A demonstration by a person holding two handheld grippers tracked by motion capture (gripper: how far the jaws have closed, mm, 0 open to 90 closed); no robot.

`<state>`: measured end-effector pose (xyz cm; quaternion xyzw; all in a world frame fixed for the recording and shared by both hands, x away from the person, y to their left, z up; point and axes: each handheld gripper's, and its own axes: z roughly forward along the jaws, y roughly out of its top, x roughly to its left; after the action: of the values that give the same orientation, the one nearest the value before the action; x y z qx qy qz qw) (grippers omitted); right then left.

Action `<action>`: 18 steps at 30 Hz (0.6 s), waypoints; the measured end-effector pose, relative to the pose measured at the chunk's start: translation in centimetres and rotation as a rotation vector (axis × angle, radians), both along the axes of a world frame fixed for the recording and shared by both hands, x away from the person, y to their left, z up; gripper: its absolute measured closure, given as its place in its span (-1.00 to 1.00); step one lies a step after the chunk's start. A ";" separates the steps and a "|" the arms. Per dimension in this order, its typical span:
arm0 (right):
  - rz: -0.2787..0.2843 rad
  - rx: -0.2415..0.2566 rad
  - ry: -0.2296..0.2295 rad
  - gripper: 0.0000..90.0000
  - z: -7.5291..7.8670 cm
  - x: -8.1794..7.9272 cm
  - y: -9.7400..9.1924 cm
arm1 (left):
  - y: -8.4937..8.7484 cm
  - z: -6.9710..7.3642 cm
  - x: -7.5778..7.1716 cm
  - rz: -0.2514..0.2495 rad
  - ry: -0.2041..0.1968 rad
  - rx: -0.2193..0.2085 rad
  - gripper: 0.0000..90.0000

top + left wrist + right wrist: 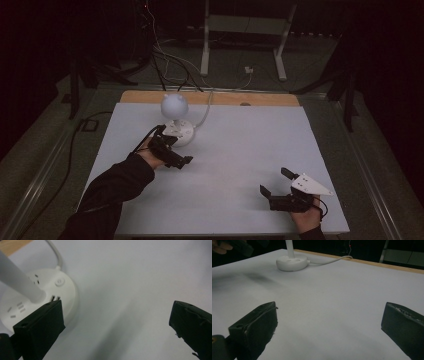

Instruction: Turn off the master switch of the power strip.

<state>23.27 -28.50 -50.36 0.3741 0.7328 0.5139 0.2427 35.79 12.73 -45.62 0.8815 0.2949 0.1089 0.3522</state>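
A white desk lamp stands at the back left of the table, with a globe head [174,105] on a stem [17,277] and a round base [181,134] that carries sockets and a button [59,282]. My left gripper [177,149] hovers just in front of the base, open, with bare table between its jaws [116,322]; the left jaw overlaps the base's near rim [67,293]. My right gripper [275,181] rests near the front right edge, open and holding nothing [329,325]. From there the lamp base [292,263] is far off.
A white sheet [225,150] covers the table, with a wooden strip [270,99] along the back. The lamp's white cable [202,117] runs off the back edge. Beyond the table are cables on the floor and a white stand [245,30].
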 end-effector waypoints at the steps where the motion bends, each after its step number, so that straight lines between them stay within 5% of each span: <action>1: 0.000 0.000 0.000 -1.00 0.0 0.0 0.0 | 0.3 -0.2 -0.2 0.000 0.004 0.000 -0.99; 18: 0.001 -0.010 0.001 -1.00 0.0 0.0 0.2 | 4.4 -2.5 -4.5 0.005 0.038 -0.029 -0.99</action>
<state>23.23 -28.34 -50.36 0.3730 0.7355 0.5103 0.2440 31.34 17.15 -48.17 0.8776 0.3053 0.0886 0.3589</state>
